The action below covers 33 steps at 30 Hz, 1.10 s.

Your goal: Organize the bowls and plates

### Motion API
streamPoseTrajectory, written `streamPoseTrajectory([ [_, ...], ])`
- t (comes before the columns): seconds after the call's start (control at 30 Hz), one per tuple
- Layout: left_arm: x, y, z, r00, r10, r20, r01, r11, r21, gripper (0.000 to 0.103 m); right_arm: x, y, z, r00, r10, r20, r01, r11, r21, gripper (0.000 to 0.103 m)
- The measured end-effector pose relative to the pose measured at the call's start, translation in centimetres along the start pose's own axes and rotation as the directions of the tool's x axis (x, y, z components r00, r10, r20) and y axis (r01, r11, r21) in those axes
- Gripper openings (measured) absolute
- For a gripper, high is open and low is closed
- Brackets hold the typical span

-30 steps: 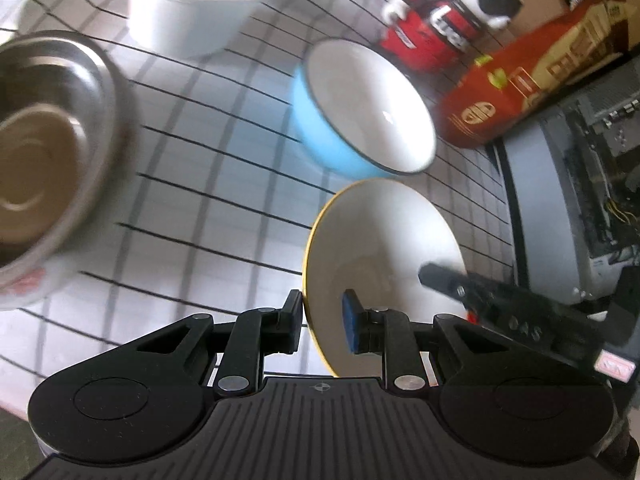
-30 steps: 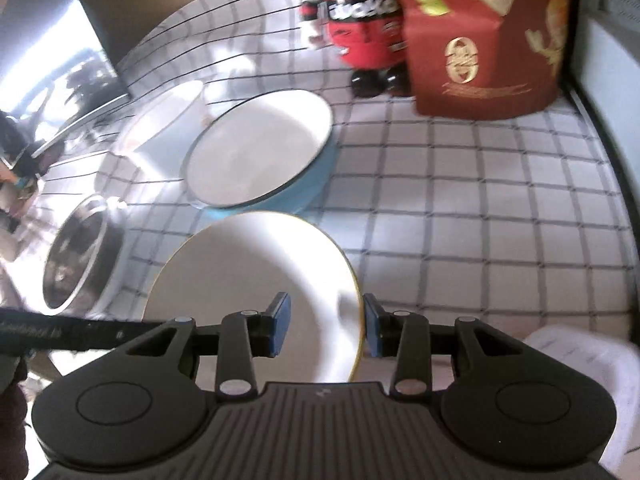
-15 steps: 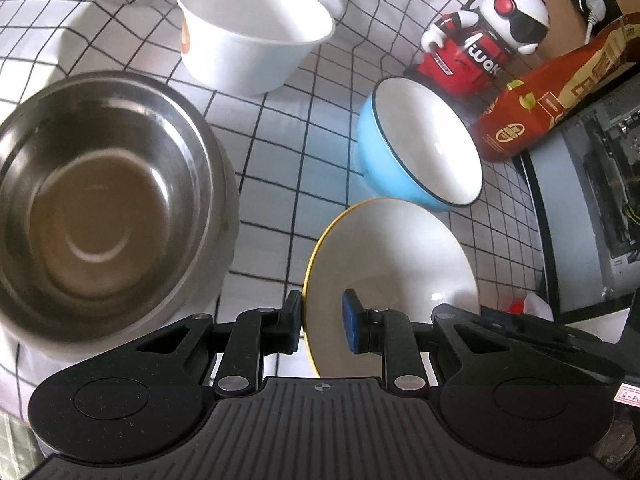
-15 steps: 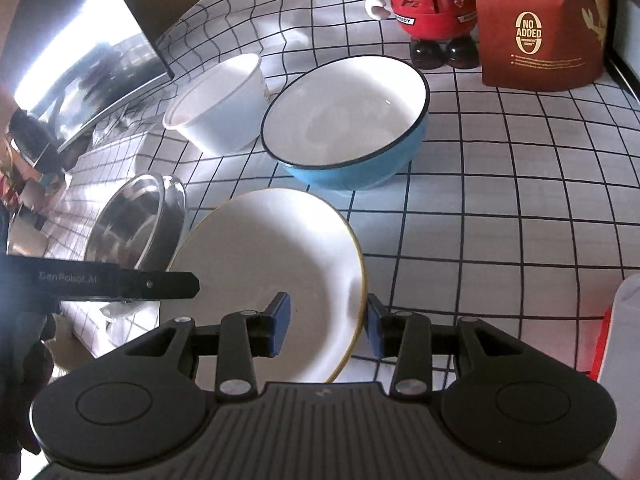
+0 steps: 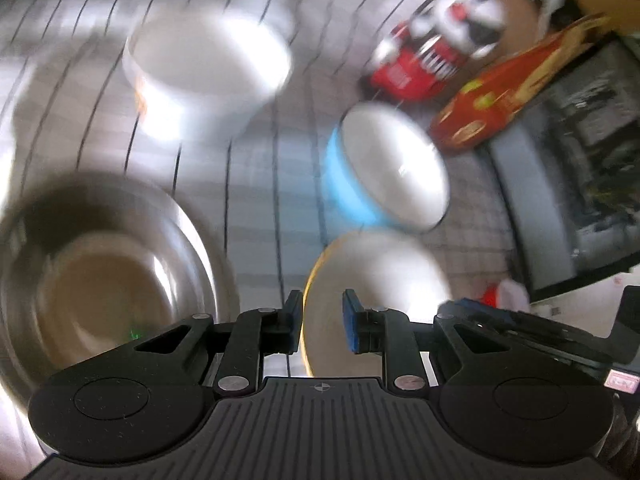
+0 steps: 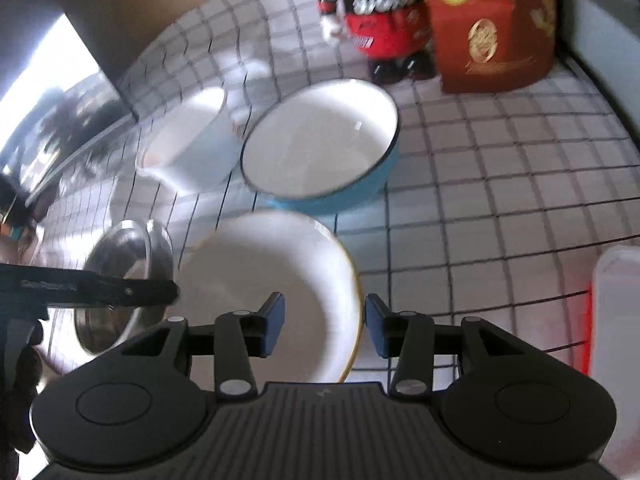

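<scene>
The left hand-held gripper (image 5: 322,322) pinches the near-left rim of the yellow-rimmed plate (image 5: 380,280), as it did a second ago. The right hand-held gripper (image 6: 324,326) straddles the plate's opposite edge; its jaws have just been opening, and the pads now stand off the rim on both sides, where a second ago they sat closer in. The plate sits tilted above the checked counter (image 6: 500,184), just in front of the blue bowl (image 6: 320,148).

Since the earlier frames the left wrist view has swung: the steel bowl (image 5: 108,272) now lies low at the left (a second ago it was higher, at the left edge), and the white bowl (image 5: 208,68) has come fully into view beyond it. This view is heavily blurred. The red toy figure (image 6: 380,12) and the red snack bag (image 6: 496,28) stand at the back of the counter, behind the blue bowl.
</scene>
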State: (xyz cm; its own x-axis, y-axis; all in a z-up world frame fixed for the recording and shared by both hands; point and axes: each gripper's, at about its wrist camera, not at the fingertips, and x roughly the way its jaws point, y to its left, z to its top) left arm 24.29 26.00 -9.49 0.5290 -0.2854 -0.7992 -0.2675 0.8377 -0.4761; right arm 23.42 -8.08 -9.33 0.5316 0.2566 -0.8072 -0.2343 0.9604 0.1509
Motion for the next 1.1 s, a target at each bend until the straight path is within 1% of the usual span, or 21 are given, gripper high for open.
streamPoseTrajectory([
  [0.07, -1.3, 0.0, 1.7, 0.996, -0.063, 0.065, 0.059, 0.996, 0.061, 0.025, -1.4, 0.5, 0.8, 0.997, -0.050, 0.052, 0.050, 0.999, 0.004, 0.044],
  [0.13, -1.6, 0.2, 3.4, 0.983, -0.154, 0.097, 0.146, 0.986, 0.085, 0.025, -3.1, 1.5, 1.5, 0.987, -0.098, 0.125, 0.099, 0.995, -0.002, 0.046],
  [0.17, -1.4, 0.0, 4.3, 0.979, -0.182, 0.094, 0.173, 0.981, 0.093, 0.025, -4.1, 2.1, 1.9, 0.979, -0.109, 0.174, 0.113, 0.993, -0.015, 0.054],
  [0.2, -1.2, -0.3, 5.2, 0.976, -0.197, 0.090, 0.187, 0.976, 0.112, 0.025, -5.1, 2.8, 2.3, 0.968, -0.126, 0.219, 0.137, 0.990, -0.034, 0.060],
  [0.23, -0.9, -0.8, 5.8, 0.977, -0.195, 0.090, 0.183, 0.974, 0.132, 0.025, -5.8, 3.4, 2.6, 0.955, -0.150, 0.255, 0.168, 0.984, -0.051, 0.069],
  [0.3, -0.3, -1.4, 6.8, 0.983, -0.162, 0.081, 0.148, 0.976, 0.161, 0.025, -6.8, 4.6, 3.2, 0.920, -0.234, 0.315, 0.271, 0.959, -0.079, 0.072],
  [0.33, 0.4, -1.5, 7.3, 0.986, -0.154, 0.066, 0.141, 0.975, 0.169, 0.025, -7.0, 4.9, 3.4, 0.903, -0.269, 0.334, 0.313, 0.946, -0.085, 0.072],
  [0.4, 1.7, -1.7, 8.0, 0.989, -0.147, 0.037, 0.138, 0.975, 0.172, 0.025, -7.3, 5.2, 4.0, 0.861, -0.341, 0.377, 0.396, 0.915, -0.075, 0.074],
  [0.47, 3.3, -2.2, 8.7, 0.995, -0.102, 0.019, 0.096, 0.978, 0.184, 0.025, -7.5, 4.6, 4.5, 0.818, -0.394, 0.420, 0.453, 0.890, -0.049, 0.080],
  [0.5, 4.1, -2.4, 9.0, 0.997, -0.071, 0.019, 0.067, 0.980, 0.186, 0.025, -7.3, 4.1, 5.0, 0.807, -0.403, 0.431, 0.462, 0.886, -0.038, 0.080],
  [0.53, 5.0, -2.7, 9.2, 0.999, -0.034, 0.025, 0.029, 0.982, 0.188, 0.025, -7.0, 3.5, 5.6, 0.813, -0.395, 0.427, 0.452, 0.891, -0.036, 0.080],
  [0.6, 6.0, -3.1, 9.3, 0.999, 0.023, 0.044, -0.031, 0.981, 0.190, 0.025, -5.4, 1.6, 7.3, 0.881, -0.308, 0.359, 0.350, 0.935, -0.055, 0.080],
  [0.63, 6.5, -3.1, 9.3, 0.996, 0.070, 0.052, -0.078, 0.983, 0.168, 0.025, -4.1, 0.4, 8.3, 0.921, -0.239, 0.308, 0.269, 0.961, -0.060, 0.079],
  [0.67, 7.1, -3.1, 9.4, 0.994, 0.097, 0.052, -0.103, 0.984, 0.144, 0.025, -2.9, -0.4, 9.0, 0.942, -0.201, 0.270, 0.222, 0.974, -0.048, 0.079],
  [0.7, 7.6, -3.0, 9.5, 0.993, 0.110, 0.048, -0.115, 0.985, 0.127, 0.025, -1.5, -1.5, 9.7, 0.956, -0.176, 0.233, 0.186, 0.982, -0.022, 0.079],
  [0.77, 8.9, -3.4, 9.7, 0.987, 0.154, 0.038, -0.158, 0.981, 0.116, 0.025, 1.0, -3.1, 10.5, 0.975, -0.126, 0.181, 0.125, 0.992, 0.014, 0.077],
  [0.8, 9.4, -3.5, 9.8, 0.984, 0.172, 0.038, -0.175, 0.978, 0.111, 0.025, 2.1, -3.8, 11.0, 0.981, -0.108, 0.159, 0.105, 0.994, 0.026, 0.076],
  [0.9, 10.6, -3.4, 10.0, 0.979, 0.201, 0.037, -0.203, 0.978, 0.049, 0.025, 5.3, -5.6, 11.9, 0.994, -0.048, 0.096, 0.043, 0.998, 0.052, 0.073],
  [1.0, 11.5, -3.2, 10.0, 0.976, 0.218, 0.029, -0.218, 0.976, -0.005, 0.025, 7.7, -5.9, 11.8, 0.999, -0.021, 0.034, 0.019, 0.999, 0.047, 0.070],
  [1.07, 12.3, -3.2, 10.0, 0.977, 0.211, 0.015, -0.211, 0.977, -0.027, 0.026, 9.0, -6.1, 11.8, 1.000, -0.005, -0.008, 0.005, 0.999, 0.054, 0.063],
  [1.1, 12.6, -3.2, 10.0, 0.977, 0.212, 0.011, -0.211, 0.977, -0.025, 0.026, 9.5, -6.3, 11.7, 0.999, 0.015, -0.029, -0.013, 0.998, 0.064, 0.062],
])
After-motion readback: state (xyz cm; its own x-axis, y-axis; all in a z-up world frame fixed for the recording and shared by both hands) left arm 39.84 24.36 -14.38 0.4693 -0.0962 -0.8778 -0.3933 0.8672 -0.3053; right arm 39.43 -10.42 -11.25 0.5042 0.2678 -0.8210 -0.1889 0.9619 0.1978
